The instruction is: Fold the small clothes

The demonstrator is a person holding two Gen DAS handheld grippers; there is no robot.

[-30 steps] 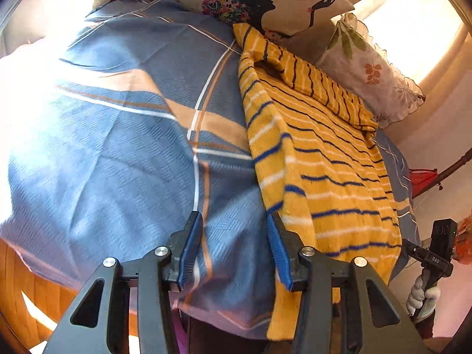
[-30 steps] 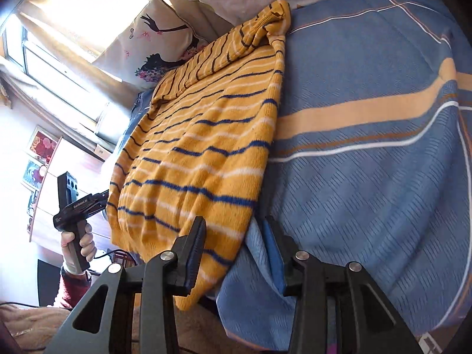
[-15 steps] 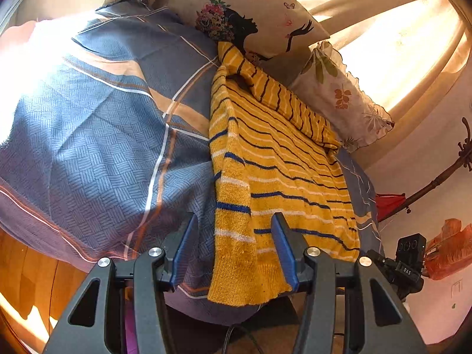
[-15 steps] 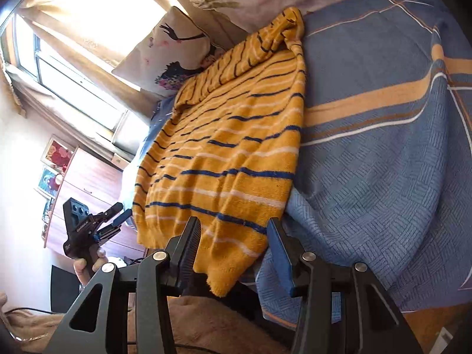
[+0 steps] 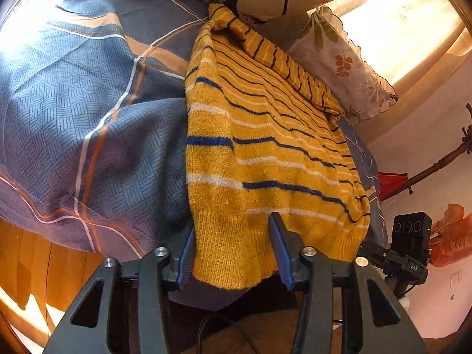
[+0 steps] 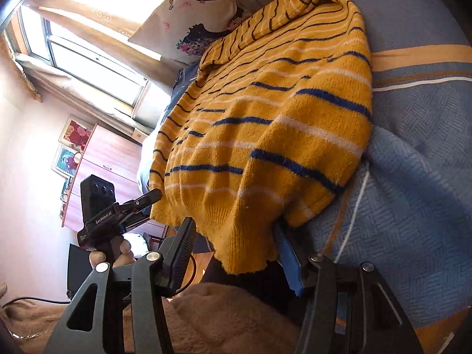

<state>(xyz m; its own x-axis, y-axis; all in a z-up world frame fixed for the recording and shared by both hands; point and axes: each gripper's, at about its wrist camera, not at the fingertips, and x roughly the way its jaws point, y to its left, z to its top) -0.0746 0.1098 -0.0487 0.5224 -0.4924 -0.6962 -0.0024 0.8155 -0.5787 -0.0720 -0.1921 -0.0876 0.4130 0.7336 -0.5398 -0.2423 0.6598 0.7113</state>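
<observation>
Between both open tongs, yellow striped sweater [image 5: 265, 153] hem.

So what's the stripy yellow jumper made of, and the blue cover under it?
The yellow striped knitted jumper looks like fuzzy wool or acrylic yarn: visible stitches, ribbed hem. The blue patterned bedcover seems thin woven cotton, matte, with creases.

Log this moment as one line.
left gripper: open, straddling sweater hem | right gripper: open at hem | sweater: flat on bed

Blue bedspread [image 5: 88, 118] bears yellow sweater [image 5: 265, 153], pillows [image 5: 348, 59].
</observation>
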